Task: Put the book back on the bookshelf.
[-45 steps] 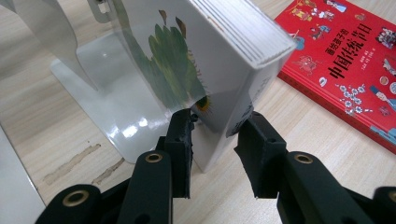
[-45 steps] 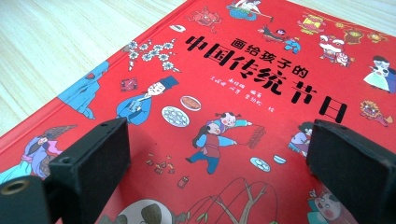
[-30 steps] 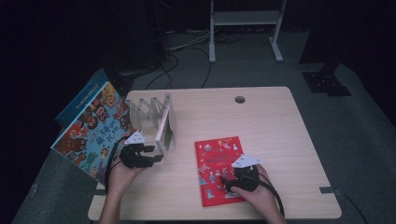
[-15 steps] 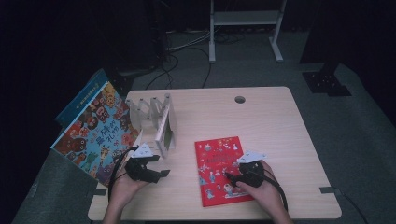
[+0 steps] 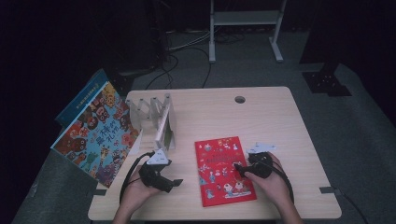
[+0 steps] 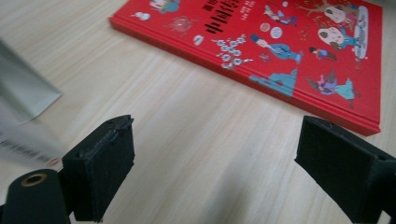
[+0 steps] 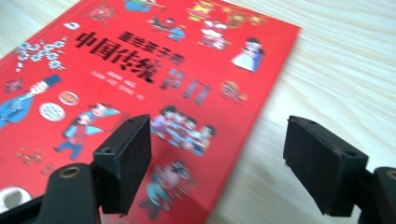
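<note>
A red picture book [image 5: 224,170] lies flat on the wooden table [image 5: 271,121], near the front. My left gripper [image 5: 175,183] hovers low over bare table just left of the book, pointing at its left edge. Its jaws have just been opening and stand wide, with nothing between them; the red book [image 6: 280,42] lies beyond them. My right gripper [image 5: 238,167] reaches in over the book's right part. Its jaws have just been closing a little but stand apart above the red book [image 7: 140,70], one over the cover and one over the table, pressing on nothing.
A wooden book rack [image 5: 149,112] stands at the table's left with a thin pale book [image 5: 166,128] upright in it; its corner [image 6: 23,93] shows beside my left gripper. A large colourful book [image 5: 95,135] and a blue one [image 5: 79,98] lean off the left edge. A cable hole [image 5: 240,99] lies at the back.
My left gripper has drawn back from the book in the rack toward the front edge and opened its jaws wider. My right gripper has shifted slightly right over the red book.
</note>
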Tool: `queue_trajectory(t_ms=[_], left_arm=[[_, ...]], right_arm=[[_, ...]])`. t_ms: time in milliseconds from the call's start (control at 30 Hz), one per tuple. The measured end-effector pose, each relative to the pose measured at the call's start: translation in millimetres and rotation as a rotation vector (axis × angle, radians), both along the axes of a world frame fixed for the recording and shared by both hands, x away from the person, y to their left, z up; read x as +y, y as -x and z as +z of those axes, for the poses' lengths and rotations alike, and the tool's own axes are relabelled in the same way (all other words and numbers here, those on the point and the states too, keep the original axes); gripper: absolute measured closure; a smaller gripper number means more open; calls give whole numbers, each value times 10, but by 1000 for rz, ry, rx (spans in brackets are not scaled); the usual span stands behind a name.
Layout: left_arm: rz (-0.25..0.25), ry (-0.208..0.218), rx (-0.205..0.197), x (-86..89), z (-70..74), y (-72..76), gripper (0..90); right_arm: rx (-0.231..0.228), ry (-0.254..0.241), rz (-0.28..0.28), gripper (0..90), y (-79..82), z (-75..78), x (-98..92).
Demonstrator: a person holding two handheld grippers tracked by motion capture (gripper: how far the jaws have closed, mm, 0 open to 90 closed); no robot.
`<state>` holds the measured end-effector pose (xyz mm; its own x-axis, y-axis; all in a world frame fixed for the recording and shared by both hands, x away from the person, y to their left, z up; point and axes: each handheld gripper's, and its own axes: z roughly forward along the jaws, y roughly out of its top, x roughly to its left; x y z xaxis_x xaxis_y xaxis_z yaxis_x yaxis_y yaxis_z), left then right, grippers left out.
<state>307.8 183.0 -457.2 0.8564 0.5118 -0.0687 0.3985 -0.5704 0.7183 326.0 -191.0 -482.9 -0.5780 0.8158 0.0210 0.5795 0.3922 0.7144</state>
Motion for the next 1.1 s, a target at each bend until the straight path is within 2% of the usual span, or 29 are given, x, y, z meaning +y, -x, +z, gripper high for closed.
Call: queue_trajectory(t_ms=[233,367,533,600,700,933,1033,1100], left_arm=[[-26,-4,6,-181,-68,-14,74],[-30,-7,6,-224,-86,-41,67],[-12,-9,5,-309,-96,-98,38],[-10,-8,10,-323,-101,-109,26],[-3,-8,18,-368,-116,-148,18],[-9,-11,31,-444,-137,-211,17],[-11,-13,37,-475,-144,-246,17],[-3,-1,40,-490,-150,-263,17]], right_arm=[[-2,15,-15,224,61,-14,-260],[-2,28,5,217,109,-30,-357],[1,48,68,209,248,-58,-482],[3,51,80,209,272,-62,-489],[15,54,137,202,339,-86,-493],[9,54,187,275,381,-87,-496],[13,50,217,253,399,-95,-447],[8,47,245,241,414,-104,-395]])
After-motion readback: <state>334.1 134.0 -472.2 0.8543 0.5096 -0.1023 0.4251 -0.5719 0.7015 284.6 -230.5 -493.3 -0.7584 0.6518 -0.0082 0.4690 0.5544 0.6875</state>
